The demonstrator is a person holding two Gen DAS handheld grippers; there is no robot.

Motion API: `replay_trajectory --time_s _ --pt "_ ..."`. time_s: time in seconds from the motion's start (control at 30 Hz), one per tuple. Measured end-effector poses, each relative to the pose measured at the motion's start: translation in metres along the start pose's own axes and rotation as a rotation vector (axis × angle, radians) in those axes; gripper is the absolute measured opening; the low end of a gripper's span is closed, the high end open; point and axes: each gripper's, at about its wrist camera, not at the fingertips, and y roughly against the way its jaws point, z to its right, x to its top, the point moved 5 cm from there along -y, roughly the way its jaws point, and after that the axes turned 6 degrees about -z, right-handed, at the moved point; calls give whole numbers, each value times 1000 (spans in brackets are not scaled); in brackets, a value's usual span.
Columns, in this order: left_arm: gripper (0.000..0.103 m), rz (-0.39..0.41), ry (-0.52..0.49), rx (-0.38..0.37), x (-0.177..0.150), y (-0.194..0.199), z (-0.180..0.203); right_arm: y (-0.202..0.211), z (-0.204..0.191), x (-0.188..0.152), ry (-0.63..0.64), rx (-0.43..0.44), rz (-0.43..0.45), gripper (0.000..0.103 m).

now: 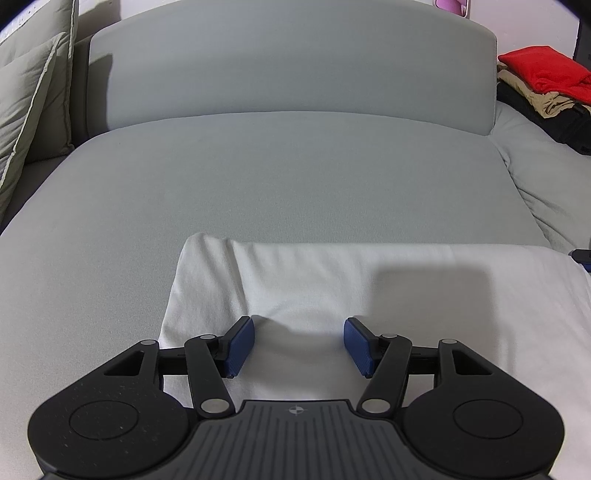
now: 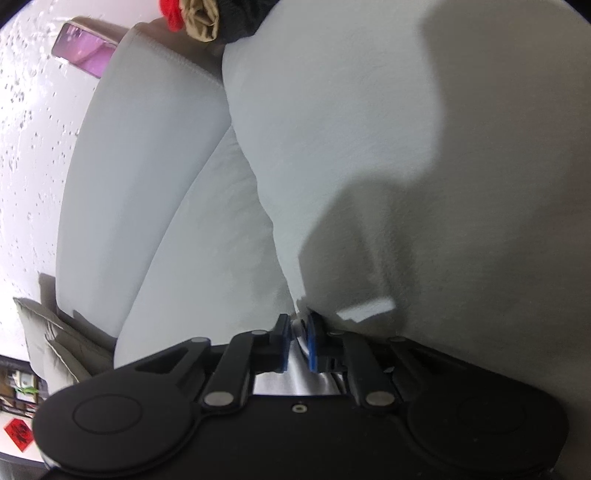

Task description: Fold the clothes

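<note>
A white garment (image 1: 369,295) lies flat on the grey sofa seat (image 1: 258,177), its left edge near the middle of the left wrist view. My left gripper (image 1: 299,341) is open just above it, blue pads (image 1: 242,343) apart and empty. In the right wrist view the camera is rolled sideways. My right gripper (image 2: 298,345) is shut on an edge of the white garment (image 2: 406,166), which fills the right part of that view. The tip of the right gripper (image 1: 583,255) shows at the right edge of the left wrist view.
A grey backrest (image 1: 288,66) stands behind the seat. A beige cushion (image 1: 26,110) leans at the left. A pile of red, tan and black clothes (image 1: 543,85) sits at the far right and shows in the right wrist view (image 2: 207,14).
</note>
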Motion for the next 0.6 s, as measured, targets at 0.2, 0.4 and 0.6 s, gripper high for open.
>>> replay_trajectory --time_s 0.2,0.4,0.6 --pt "61 -6 0 12 0 -1 0 27 -13 -7 64 -57 202 2" --pt "61 -5 -3 15 1 -1 0 54 -2 -3 44 -94 343 4" --pt "62 -3 -10 23 1 -1 0 22 -19 -31 186 90 95 12"
